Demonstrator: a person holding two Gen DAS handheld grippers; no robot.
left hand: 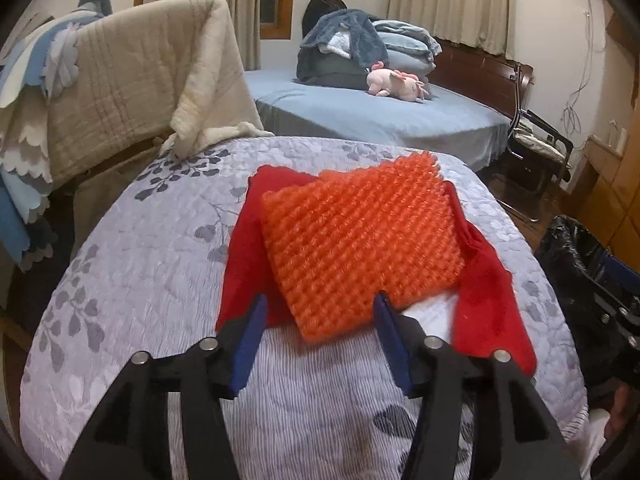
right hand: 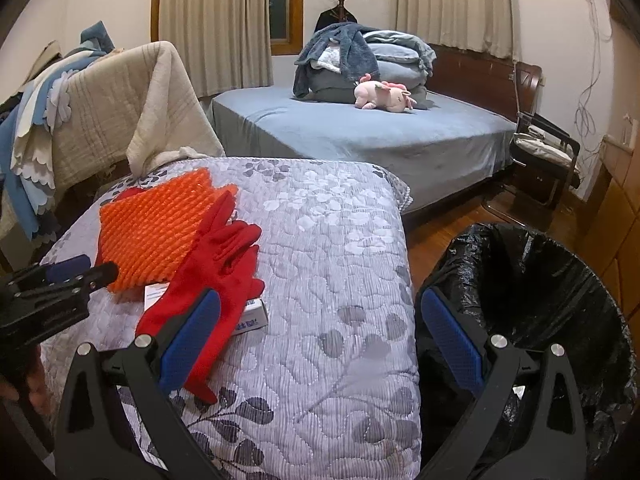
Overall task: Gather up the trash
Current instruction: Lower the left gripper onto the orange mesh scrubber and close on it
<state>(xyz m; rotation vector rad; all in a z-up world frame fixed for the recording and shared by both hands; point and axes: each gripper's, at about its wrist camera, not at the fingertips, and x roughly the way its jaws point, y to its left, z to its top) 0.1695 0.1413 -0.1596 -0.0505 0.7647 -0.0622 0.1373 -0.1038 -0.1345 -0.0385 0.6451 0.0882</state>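
Observation:
An orange foam net sheet (left hand: 360, 240) lies on red gloves (left hand: 488, 304) on a quilted lilac floral cover (left hand: 140, 280). My left gripper (left hand: 320, 312) is open, its blue fingertips either side of the sheet's near corner. In the right wrist view the orange sheet (right hand: 156, 232) sits at the left, the red gloves (right hand: 216, 268) cover a small white box (right hand: 256, 314), and the left gripper (right hand: 80, 272) comes in from the left. My right gripper (right hand: 320, 320) is open and empty above the cover's right edge, beside a bin lined with a black bag (right hand: 532, 292).
A chair draped with beige and blue blankets (left hand: 120, 88) stands at the back left. A blue bed (right hand: 360, 132) with folded bedding and a pink plush toy (right hand: 380, 96) lies behind. A dark chair (right hand: 544, 152) stands on the wooden floor at the right.

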